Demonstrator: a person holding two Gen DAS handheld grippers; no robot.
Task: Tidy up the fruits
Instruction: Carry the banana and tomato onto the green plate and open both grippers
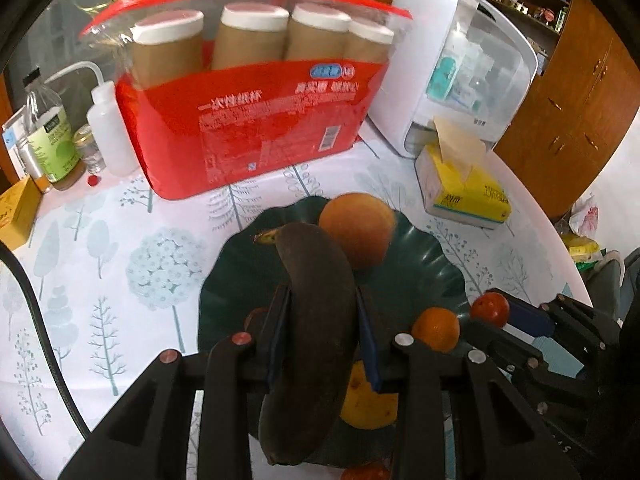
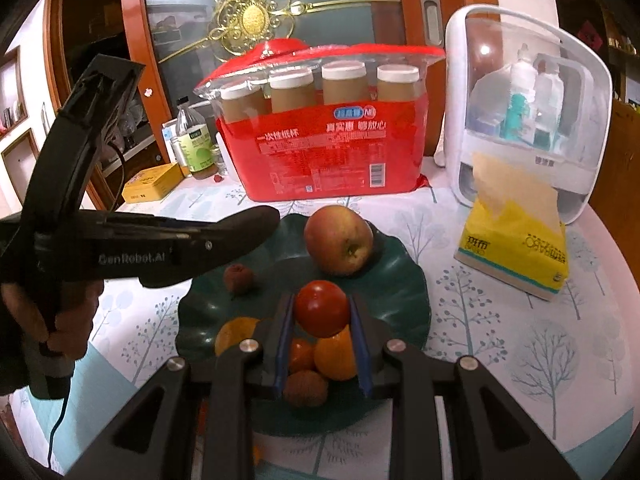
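Observation:
My left gripper [image 1: 322, 328] is shut on a dark, overripe banana [image 1: 316, 320] and holds it above the dark green plate [image 1: 424, 264]. My right gripper [image 2: 322, 320] is shut on a red tomato [image 2: 322, 308] above the same plate [image 2: 396, 280]; it also shows in the left wrist view [image 1: 490, 310]. On the plate lie an apple [image 2: 340, 240], oranges [image 2: 336, 352], a yellow fruit [image 1: 368, 404] and small brown fruits [image 2: 238, 278]. The left gripper with the banana tip [image 2: 256, 220] shows at the left of the right wrist view.
Behind the plate stand a red pack of paper cups [image 1: 248, 120], a white storage box [image 1: 452, 72] and a yellow tissue box [image 1: 464, 188]. Bottles [image 1: 52, 136] and a yellow tin [image 1: 16, 212] stand at the far left. The table edge curves at the right.

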